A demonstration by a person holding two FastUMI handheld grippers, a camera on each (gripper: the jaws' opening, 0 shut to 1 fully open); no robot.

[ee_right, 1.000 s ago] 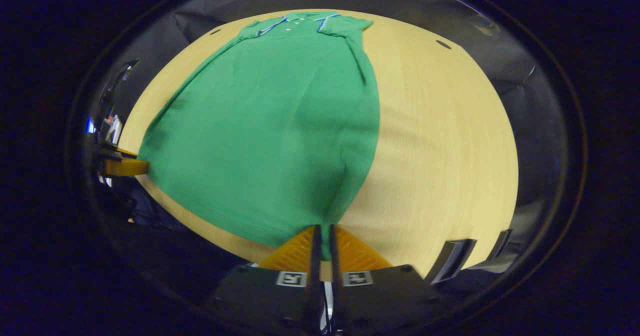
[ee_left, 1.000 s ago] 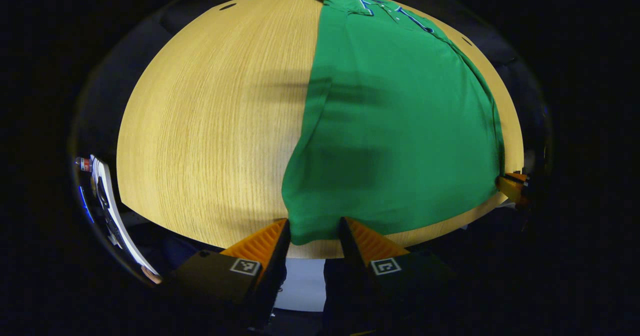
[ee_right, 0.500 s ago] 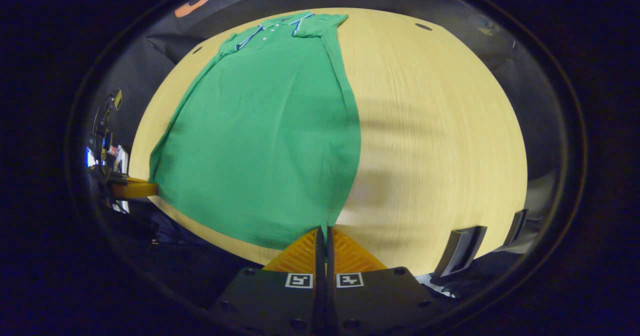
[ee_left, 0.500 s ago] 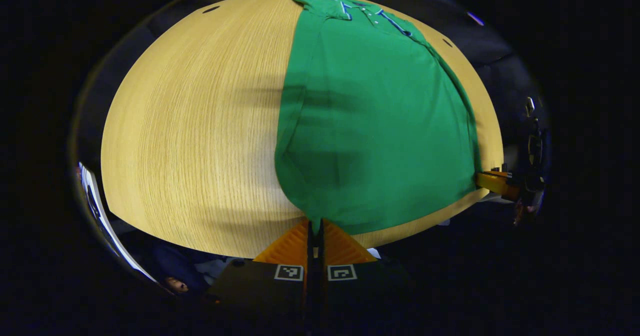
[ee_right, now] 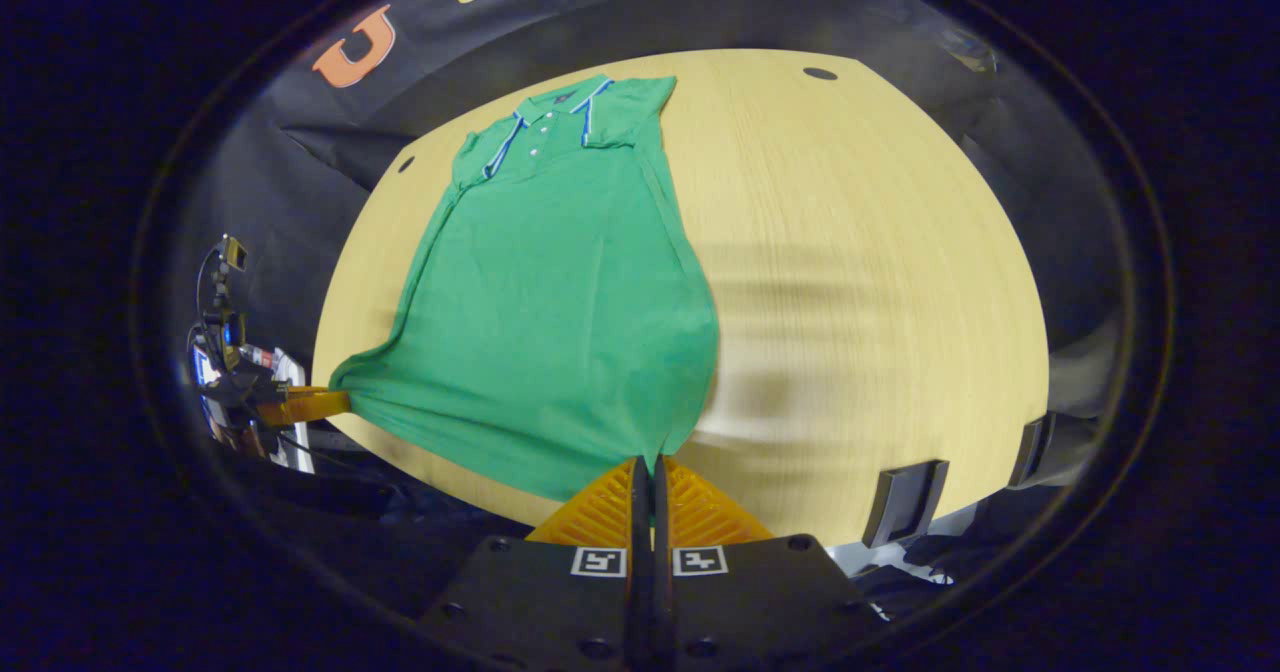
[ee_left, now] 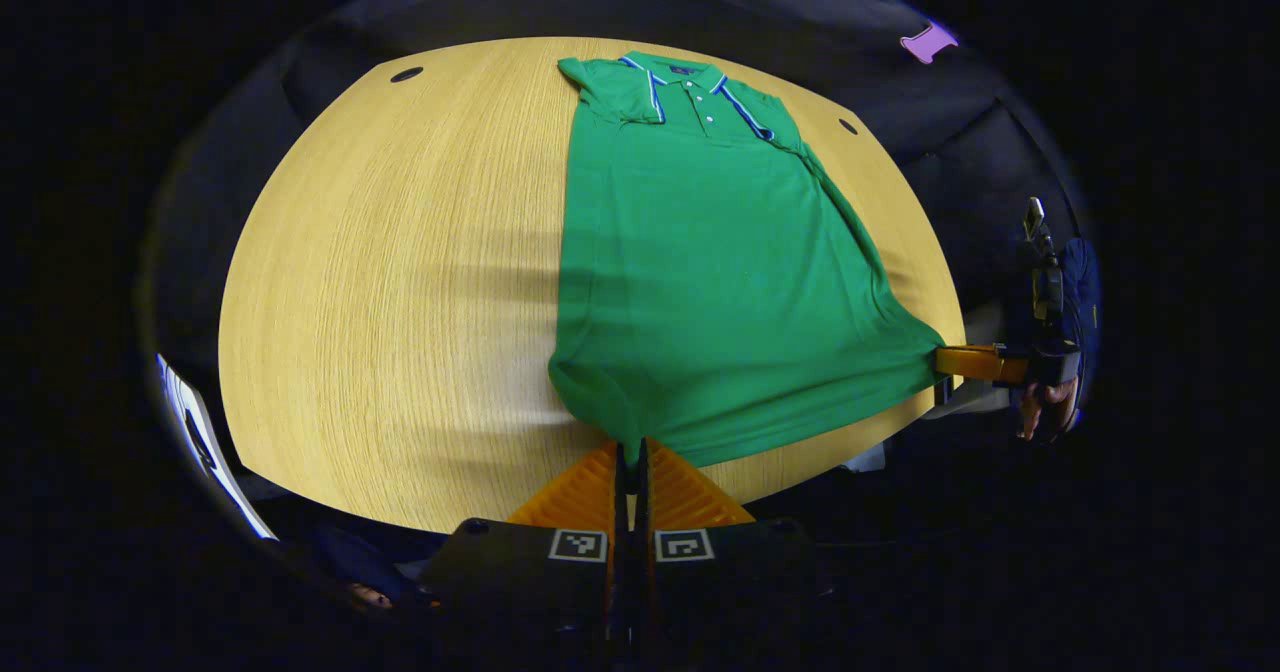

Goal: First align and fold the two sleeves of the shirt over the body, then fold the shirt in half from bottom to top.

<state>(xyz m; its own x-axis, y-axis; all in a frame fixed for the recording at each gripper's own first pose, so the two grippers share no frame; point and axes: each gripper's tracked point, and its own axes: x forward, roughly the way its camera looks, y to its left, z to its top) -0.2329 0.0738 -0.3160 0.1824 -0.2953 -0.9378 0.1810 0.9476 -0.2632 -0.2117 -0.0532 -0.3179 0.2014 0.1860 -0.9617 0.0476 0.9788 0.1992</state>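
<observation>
Left gripper view: left gripper (ee_left: 630, 452) is clenched on the shirt's (ee_left: 700, 272) hem corner at the near edge of the desk (ee_left: 380, 282); right gripper (ee_left: 960, 360) shows at the other hem corner.
Right gripper view: right gripper (ee_right: 647, 467) is clenched on its hem corner at the near desk edge; left gripper (ee_right: 310, 404) pulls the opposite corner taut past the edge.
Shirt (ee_right: 560, 302): lies flat along the desk, collar toward the far edge, sleeves already folded in, hem at the near edge.
Stage: likely the start of the bottom-to-top fold.
Risk, slip: each grip holds only a small bite of cloth; a hard pull could free a corner.
Risk, skew: if one gripper leads, the hem would land crooked at the collar.
Risk, sleeves: a fast lift could drag the body and undo the tucked sleeves.
Risk, sag: too little tension between corners would let the middle droop and crease.
</observation>
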